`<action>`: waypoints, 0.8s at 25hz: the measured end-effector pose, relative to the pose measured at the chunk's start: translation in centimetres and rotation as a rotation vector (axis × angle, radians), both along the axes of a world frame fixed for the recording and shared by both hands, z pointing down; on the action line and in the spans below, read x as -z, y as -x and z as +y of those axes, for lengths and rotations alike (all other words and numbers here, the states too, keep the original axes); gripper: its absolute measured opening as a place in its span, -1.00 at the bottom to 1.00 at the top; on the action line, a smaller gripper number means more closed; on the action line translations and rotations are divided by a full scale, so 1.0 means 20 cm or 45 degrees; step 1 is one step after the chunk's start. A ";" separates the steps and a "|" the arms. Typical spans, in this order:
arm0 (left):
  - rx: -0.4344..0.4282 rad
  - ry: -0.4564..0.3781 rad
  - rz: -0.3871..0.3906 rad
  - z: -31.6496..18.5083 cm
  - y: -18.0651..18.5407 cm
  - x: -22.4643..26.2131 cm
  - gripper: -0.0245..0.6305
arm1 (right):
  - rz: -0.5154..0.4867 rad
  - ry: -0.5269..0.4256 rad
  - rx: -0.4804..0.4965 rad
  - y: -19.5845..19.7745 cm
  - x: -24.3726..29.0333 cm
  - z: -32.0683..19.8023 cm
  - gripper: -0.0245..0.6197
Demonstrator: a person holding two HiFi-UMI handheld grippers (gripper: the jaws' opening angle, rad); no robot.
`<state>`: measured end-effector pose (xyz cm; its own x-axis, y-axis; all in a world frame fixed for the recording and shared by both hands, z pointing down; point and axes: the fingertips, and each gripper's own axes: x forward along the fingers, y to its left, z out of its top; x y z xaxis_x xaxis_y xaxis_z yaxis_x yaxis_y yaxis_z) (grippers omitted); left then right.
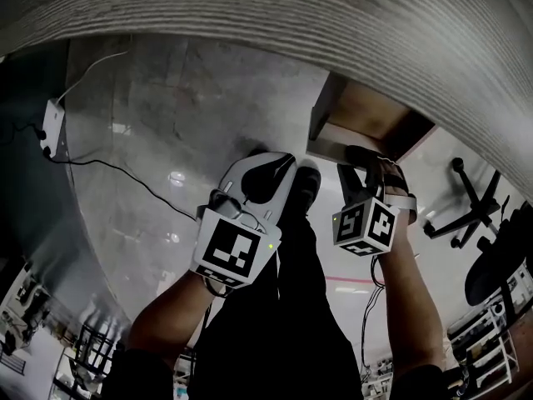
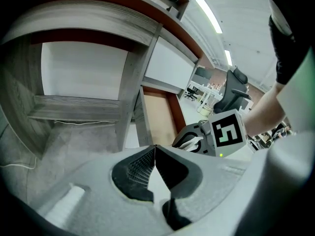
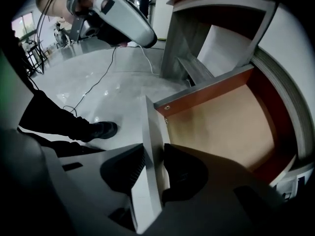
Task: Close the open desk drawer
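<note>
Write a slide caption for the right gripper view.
Right gripper straddling the front panel of the open desk drawer.

Person's left forearm (image 1: 166, 307) and right forearm (image 1: 410, 282) reach down side by side, each hand holding a gripper. The left gripper (image 2: 155, 147) angles downward, its two jaws closed tip to tip with nothing between them. The right gripper (image 3: 153, 150), just beside it, points steeply down, jaws standing apart
</note>
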<state>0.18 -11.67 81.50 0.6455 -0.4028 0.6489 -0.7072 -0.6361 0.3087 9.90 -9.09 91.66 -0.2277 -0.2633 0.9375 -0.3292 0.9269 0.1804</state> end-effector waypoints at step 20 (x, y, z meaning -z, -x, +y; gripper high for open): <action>0.037 -0.100 0.055 -0.02 0.03 0.29 -0.90 | -0.165 -0.226 -0.124 0.04 0.61 -0.19 -0.61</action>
